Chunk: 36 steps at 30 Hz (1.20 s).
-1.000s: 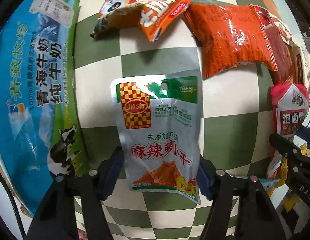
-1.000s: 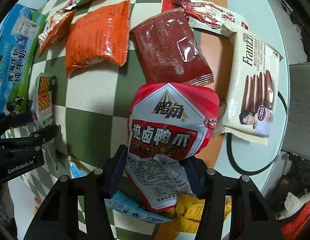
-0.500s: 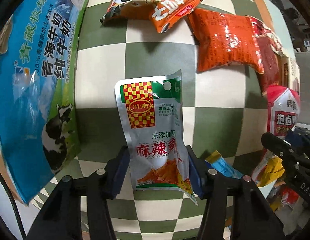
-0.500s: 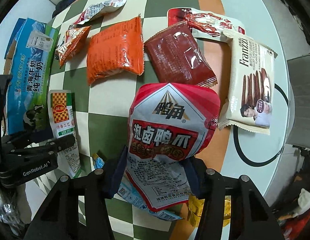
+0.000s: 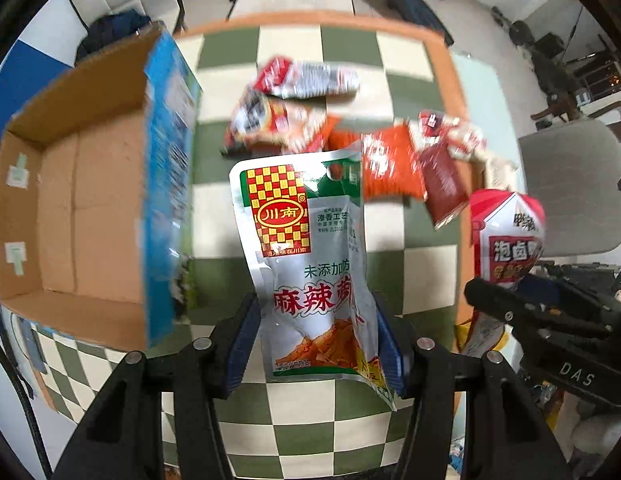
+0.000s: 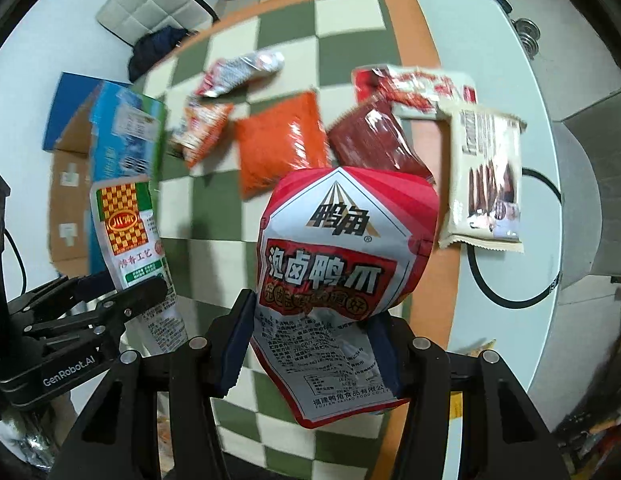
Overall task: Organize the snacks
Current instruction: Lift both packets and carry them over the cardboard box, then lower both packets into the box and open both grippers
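My left gripper (image 5: 316,344) is shut on a silver and green radish snack pouch (image 5: 306,256), held up above the checkered table; the pouch also shows in the right wrist view (image 6: 128,236). My right gripper (image 6: 310,348) is shut on a red and white duck-feet snack bag (image 6: 342,256), also lifted; the bag shows at the right of the left wrist view (image 5: 506,236). An open cardboard box (image 5: 70,216) with a blue printed side stands at the left, its inside bare. Loose snacks stay on the table: an orange bag (image 6: 282,148), a dark red bag (image 6: 374,140) and a small orange panda bag (image 6: 202,124).
A cream Franzzi cookie pack (image 6: 486,176) lies at the table's right edge. A red and white packet (image 6: 414,84) and a silver packet (image 6: 242,68) lie farther back. Chairs stand beyond the table (image 5: 410,232). The left tool body (image 6: 70,332) sits close left of my right gripper.
Both grippers have risen well above the table with their packets. The box's open top and the room beyond have come into view.
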Each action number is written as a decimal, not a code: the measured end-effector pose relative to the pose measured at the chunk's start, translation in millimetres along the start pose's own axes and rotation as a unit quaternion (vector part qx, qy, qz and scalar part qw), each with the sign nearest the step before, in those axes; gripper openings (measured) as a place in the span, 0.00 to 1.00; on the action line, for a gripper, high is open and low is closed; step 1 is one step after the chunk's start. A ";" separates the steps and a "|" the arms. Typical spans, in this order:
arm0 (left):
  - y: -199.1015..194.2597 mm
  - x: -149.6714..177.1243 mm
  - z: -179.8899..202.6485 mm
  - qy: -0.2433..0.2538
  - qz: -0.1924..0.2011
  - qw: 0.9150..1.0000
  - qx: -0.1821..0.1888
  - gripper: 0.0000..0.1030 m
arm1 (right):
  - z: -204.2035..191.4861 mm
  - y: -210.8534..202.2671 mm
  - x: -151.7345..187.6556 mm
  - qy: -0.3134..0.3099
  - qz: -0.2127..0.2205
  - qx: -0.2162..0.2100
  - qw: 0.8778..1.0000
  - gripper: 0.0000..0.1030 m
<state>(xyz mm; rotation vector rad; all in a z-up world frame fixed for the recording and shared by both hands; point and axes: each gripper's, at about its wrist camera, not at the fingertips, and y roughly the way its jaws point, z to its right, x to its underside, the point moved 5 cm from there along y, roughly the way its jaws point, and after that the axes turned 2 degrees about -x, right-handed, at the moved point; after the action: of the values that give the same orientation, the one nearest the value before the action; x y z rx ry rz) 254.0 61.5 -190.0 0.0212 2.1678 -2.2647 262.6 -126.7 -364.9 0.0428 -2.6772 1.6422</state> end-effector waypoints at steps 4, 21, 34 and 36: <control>-30.3 2.5 -22.9 -0.002 0.026 1.000 -0.014 0.50 | -28.0 -32.2 -5.1 -0.006 0.022 -0.021 1.000 0.56; -28.8 -49.6 -169.6 -0.017 0.042 0.997 -0.055 0.50 | -236.9 -27.4 -39.7 -0.021 0.049 -0.078 0.995 0.56; 36.0 -110.6 -282.2 -0.034 -0.029 0.999 -0.032 0.50 | -336.9 79.6 -104.6 0.000 0.032 -0.059 0.998 0.56; 48.4 -118.9 -288.7 -0.033 -0.040 0.998 -0.026 0.50 | -341.4 97.2 -111.1 0.002 0.027 -0.052 0.998 0.56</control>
<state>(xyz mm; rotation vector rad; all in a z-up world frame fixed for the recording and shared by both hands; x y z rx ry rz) 375.0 347.2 -249.3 -0.1396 2.2326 -2.2132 366.7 224.1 -298.3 -0.0315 -2.7793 1.5128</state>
